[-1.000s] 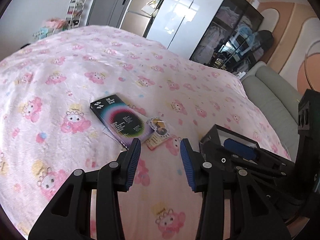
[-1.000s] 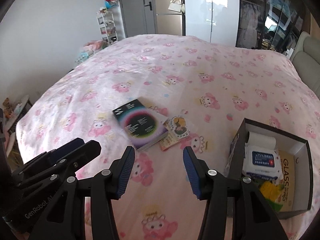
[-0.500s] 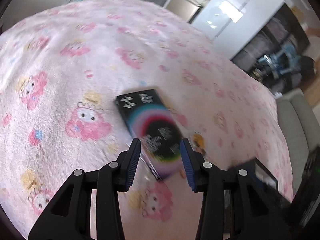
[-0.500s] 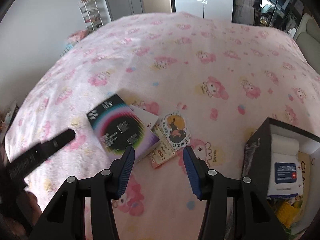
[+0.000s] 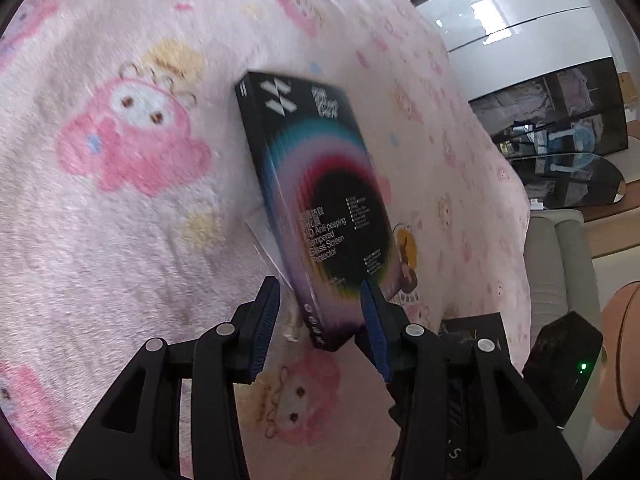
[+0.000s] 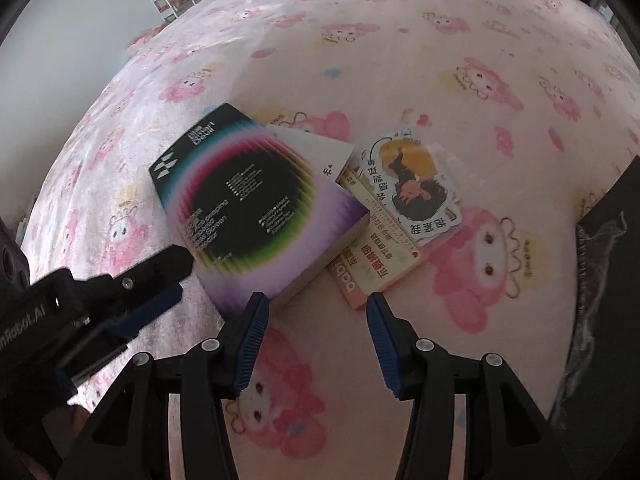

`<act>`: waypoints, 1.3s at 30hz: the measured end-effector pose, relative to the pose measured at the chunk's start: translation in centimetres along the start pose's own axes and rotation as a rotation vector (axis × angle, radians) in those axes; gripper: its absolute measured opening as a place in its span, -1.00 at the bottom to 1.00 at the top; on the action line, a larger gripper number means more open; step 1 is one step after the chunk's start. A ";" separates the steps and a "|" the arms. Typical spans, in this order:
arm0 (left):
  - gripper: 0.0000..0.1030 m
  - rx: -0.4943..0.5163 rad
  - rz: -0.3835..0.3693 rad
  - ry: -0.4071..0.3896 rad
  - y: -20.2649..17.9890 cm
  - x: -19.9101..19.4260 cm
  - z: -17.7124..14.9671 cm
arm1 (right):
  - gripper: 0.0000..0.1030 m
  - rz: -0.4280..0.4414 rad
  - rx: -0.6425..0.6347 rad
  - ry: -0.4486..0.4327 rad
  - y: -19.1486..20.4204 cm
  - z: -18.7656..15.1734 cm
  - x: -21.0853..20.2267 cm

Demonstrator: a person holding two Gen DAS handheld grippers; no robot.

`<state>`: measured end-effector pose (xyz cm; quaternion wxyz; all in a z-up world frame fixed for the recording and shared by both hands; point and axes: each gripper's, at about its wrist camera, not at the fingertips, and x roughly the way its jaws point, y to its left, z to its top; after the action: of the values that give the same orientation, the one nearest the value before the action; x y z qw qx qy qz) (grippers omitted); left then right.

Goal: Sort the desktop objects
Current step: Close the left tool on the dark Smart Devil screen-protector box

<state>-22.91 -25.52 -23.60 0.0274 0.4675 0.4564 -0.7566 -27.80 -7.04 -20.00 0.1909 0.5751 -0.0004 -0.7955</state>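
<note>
A black screen-protector box with a rainbow ring lies on the pink blanket, partly on top of a white box. My left gripper is low over it, jaws apart, with the box's near end between the fingers and the pads not visibly pressing. From the right wrist view the left gripper reaches the black box from the left. A pink card and a cartoon sticker lie just right of the box. My right gripper hovers open just short of the box and card, holding nothing.
A black open storage box stands at the right edge, also visible as a dark corner beyond my left fingers. The blanket spreads wide to the left and far side. A grey sofa and wardrobes lie beyond the bed.
Both grippers have come down close to the items. The left one has rolled and now straddles the black box's near end. The storage box has slid to the right view's edge.
</note>
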 end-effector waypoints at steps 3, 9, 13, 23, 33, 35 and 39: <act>-0.19 -0.036 -0.018 0.019 0.4 0.4 0.0 | 0.07 0.041 0.056 0.001 -0.7 0.3 0.6; -0.16 -0.077 0.006 0.031 1.3 0.6 -0.2 | -0.12 0.122 0.048 0.014 -0.5 0.2 0.6; -0.16 -0.073 0.028 -0.013 1.1 -0.4 -0.2 | -0.12 -0.002 -0.007 -0.076 -0.5 0.0 -2.5; -0.23 -0.092 0.004 0.022 1.5 1.2 -0.4 | -0.29 -0.013 0.040 -0.105 -2.9 3.8 -0.5; -0.21 -0.058 0.091 -0.020 1.2 -0.1 -0.7 | -0.50 0.080 -0.143 -0.043 0.4 -1.0 -1.7; -0.21 -0.067 0.088 -0.023 1.3 -0.3 -0.7 | -0.50 0.078 -0.188 -0.037 1.3 -2.0 -2.2; -0.24 -0.079 0.087 -0.020 1.5 -0.3 -1.0 | -0.50 0.001 -0.172 -0.095 1.1 -1.4 -2.5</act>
<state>-21.32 -25.85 -24.52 0.0832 0.4778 0.4649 -0.7407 -25.51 -7.04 -17.98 0.2396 0.5180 0.0586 -0.8190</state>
